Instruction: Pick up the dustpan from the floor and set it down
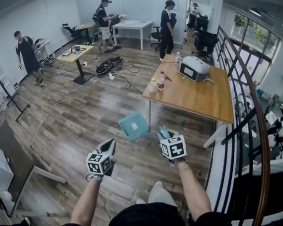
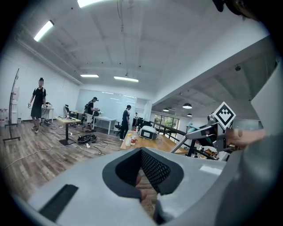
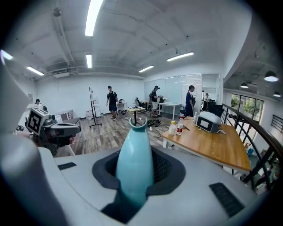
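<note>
Clamping its jaws on a teal handle [image 3: 135,163], the right gripper [image 1: 165,134] has a firm hold; the left gripper [image 1: 107,148] stands slightly parted and empty.
One dustpan [image 1: 134,126] shows just left of the right gripper, low by the table [image 1: 198,97] leg. Whether it is joined to that handle or clear of the floor cannot be told, so the setting down probably is not yet done. Two grippers and two bottles [image 1: 161,80] are counted.
</note>
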The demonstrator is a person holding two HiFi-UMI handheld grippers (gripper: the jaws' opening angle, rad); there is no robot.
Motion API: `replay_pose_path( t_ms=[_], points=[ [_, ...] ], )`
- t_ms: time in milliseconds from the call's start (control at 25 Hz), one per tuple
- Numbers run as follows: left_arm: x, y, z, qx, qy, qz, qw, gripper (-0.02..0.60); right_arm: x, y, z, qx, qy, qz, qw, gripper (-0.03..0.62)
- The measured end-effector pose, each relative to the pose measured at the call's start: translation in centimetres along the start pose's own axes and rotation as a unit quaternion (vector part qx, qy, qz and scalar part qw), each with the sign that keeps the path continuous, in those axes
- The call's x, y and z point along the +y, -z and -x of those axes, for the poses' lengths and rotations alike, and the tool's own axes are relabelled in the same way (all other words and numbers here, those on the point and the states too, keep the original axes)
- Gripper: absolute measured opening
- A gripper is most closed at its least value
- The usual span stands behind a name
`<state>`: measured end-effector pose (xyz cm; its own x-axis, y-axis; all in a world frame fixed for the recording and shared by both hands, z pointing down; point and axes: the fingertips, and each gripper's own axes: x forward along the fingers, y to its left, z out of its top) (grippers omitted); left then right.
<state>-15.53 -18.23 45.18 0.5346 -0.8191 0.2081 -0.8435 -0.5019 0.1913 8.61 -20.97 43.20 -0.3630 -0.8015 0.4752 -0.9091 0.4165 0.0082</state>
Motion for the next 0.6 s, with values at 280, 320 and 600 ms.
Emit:
replay_pose_path(
  t_ms=[280, 320, 600],
  points=[
    [0.1, 1.6, -1.1, 0.017, 0.005, 0.001, 0.9998, -0.003, -0.4, 1.7, -1.3, 0.015, -0.007, -0.004, 1.000, 0.086],
    [0.0, 1.8, -1.3, 0.020, 0.006, 0.002, 0.9998, -0.003, -0.6, 2.0, -1.5, 0.018, -0.006, -0.004, 1.000, 0.086],
    [-0.5, 4.4, -3.4, 0.046, 0.014, 0.009, 0.9988, -0.003, -2.2, 5.6, -3.5, 0.056, -0.004, -0.011, 0.998, 0.087]
  ],
)
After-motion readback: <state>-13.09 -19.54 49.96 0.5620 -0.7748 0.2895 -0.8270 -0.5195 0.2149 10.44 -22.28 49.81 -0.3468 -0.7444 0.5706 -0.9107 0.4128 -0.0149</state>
